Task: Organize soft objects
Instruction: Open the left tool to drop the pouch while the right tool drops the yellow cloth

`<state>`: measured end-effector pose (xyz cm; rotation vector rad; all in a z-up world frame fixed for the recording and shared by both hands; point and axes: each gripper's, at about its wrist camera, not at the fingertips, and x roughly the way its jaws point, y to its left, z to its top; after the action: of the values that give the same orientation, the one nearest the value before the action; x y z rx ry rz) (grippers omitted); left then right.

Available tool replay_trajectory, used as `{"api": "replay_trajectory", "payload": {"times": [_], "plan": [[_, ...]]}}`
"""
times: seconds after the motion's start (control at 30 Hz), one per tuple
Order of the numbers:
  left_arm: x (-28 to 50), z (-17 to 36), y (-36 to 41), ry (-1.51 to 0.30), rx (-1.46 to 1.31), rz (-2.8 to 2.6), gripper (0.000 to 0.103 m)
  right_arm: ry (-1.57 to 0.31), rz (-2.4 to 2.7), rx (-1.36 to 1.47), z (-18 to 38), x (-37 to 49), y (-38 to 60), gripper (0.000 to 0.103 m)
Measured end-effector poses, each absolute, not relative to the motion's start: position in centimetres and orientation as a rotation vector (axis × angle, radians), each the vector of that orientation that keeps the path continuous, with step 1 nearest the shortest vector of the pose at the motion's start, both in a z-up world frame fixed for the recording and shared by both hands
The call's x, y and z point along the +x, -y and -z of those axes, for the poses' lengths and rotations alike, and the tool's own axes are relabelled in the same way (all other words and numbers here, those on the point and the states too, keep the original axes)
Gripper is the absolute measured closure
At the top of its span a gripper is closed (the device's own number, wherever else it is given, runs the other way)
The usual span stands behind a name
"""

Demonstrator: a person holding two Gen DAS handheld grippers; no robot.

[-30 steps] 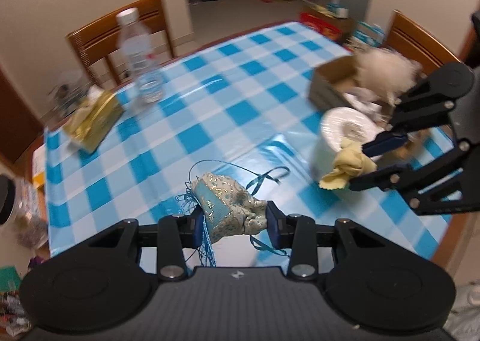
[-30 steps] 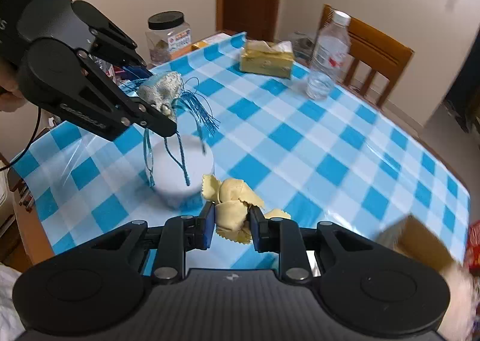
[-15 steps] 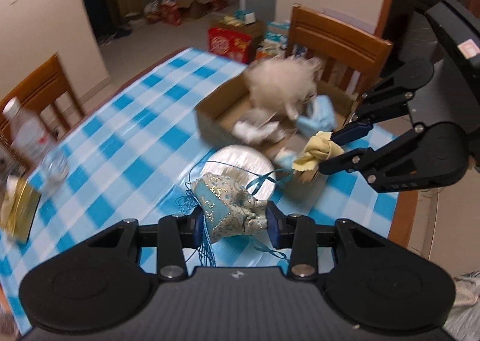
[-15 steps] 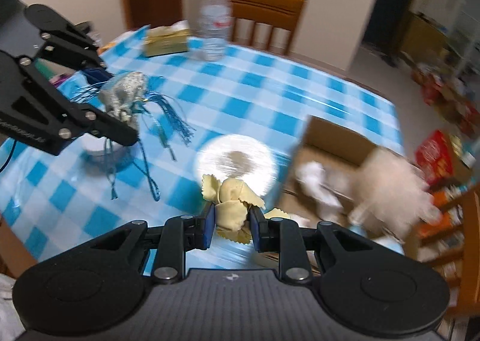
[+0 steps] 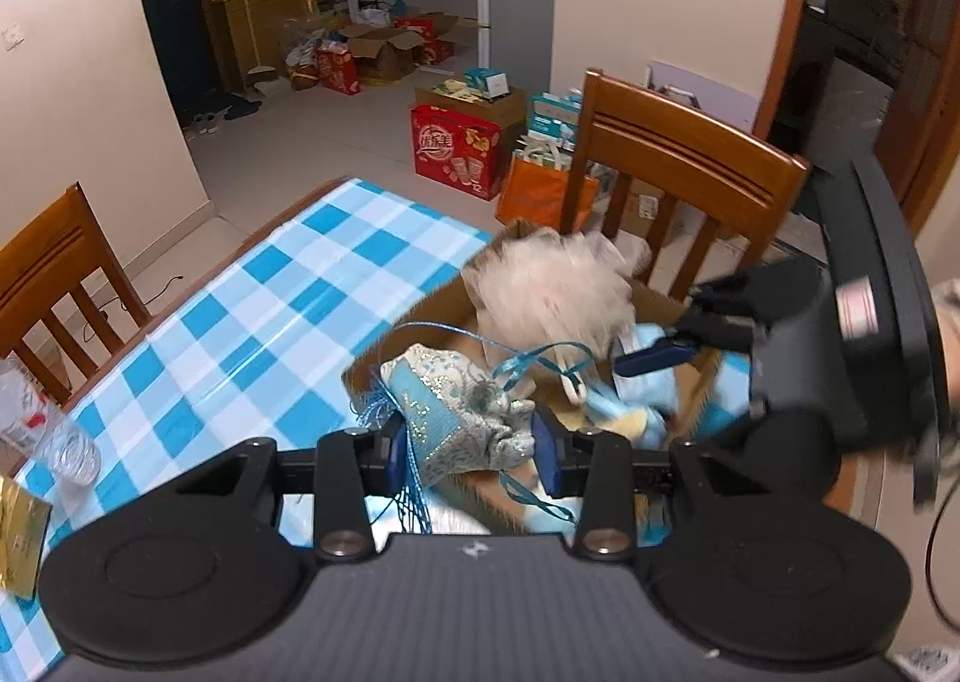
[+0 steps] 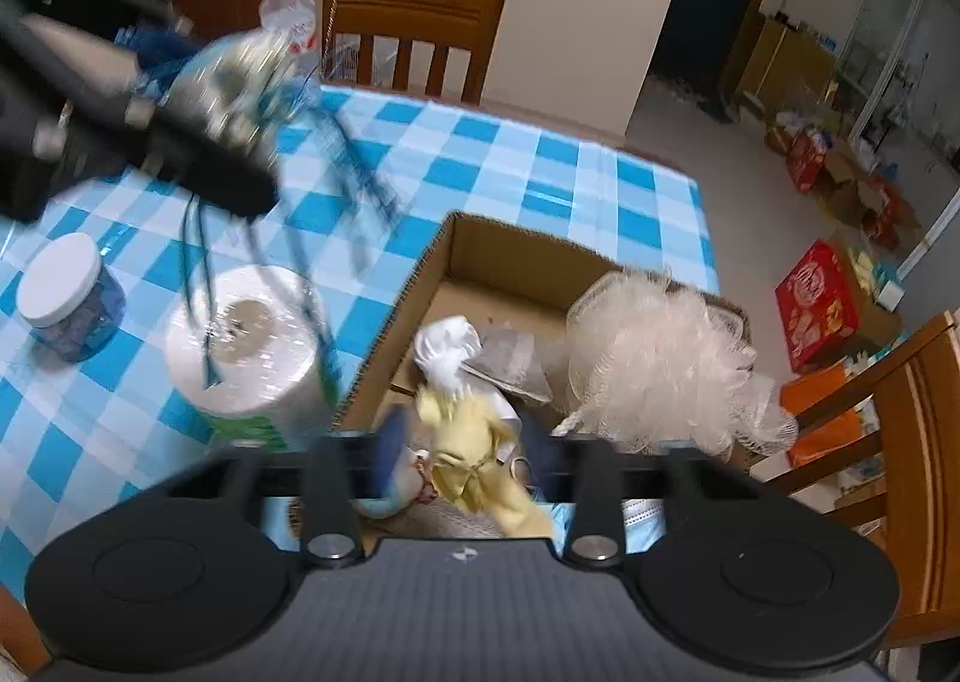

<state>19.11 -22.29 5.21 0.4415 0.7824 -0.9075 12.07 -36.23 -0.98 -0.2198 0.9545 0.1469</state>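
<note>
A blue-and-white checked tablecloth (image 6: 528, 165) covers the table beneath a plain brown cardboard box (image 6: 480, 250). In the box sit a cream-white mesh puff (image 6: 654, 358), a white cloth (image 6: 447, 349) and a pale yellow cloth (image 6: 474, 442). A pale blue pouch (image 5: 462, 412) flecked with silver glitter trails bright blue ribbon and tassels, set between dark blue pads (image 5: 547, 448) on black gripper frames. Nearby stand a white paper roll (image 6: 246, 340), a white-lidded blue jar (image 6: 66, 298) and honey-brown wooden chairs (image 5: 678, 165).
</note>
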Motion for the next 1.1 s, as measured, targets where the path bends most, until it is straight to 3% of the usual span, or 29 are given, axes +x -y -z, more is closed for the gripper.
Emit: {"api": "replay_trajectory", "payload": {"times": [0.13, 0.33, 0.43, 0.5, 0.53, 0.57, 0.67, 1.1], "plan": [[21.2, -4.3, 24.9, -0.795, 0.405, 0.897, 0.064, -0.954, -0.140, -0.195, 2.6, 12.5, 37.7, 0.015], [24.1, -1.9, 28.4, -0.850, 0.336, 0.875, 0.064, -0.946, -0.145, -0.158, 3.7, 11.5, 38.2, 0.014], [25.0, -0.5, 29.5, -0.858, 0.312, 0.855, 0.058, -0.934, -0.138, -0.164, 3.8, 10.9, 38.4, 0.014], [25.3, 0.5, 30.0, -0.855, 0.310, 0.824, 0.034, -0.931, -0.127, -0.168, 3.9, 10.8, 38.5, 0.013], [25.3, 0.9, 30.1, -0.841, 0.309, 0.805, 0.016, -0.933, -0.123, -0.159, 3.9, 10.9, 38.7, 0.011], [25.2, 1.1, 30.2, -0.824, 0.310, 0.792, 0.008, -0.935, -0.124, -0.149, 3.9, 10.8, 38.8, 0.011], [24.7, 1.2, 29.8, -0.776, 0.327, 0.766, 0.006, -0.929, -0.107, -0.131, 4.0, 10.7, 39.2, 0.005], [17.6, -0.3, 24.4, -0.605, 0.352, 0.598, 0.001, -0.955, -0.008, -0.015, 4.6, 10.3, 40.3, 0.001]]}}
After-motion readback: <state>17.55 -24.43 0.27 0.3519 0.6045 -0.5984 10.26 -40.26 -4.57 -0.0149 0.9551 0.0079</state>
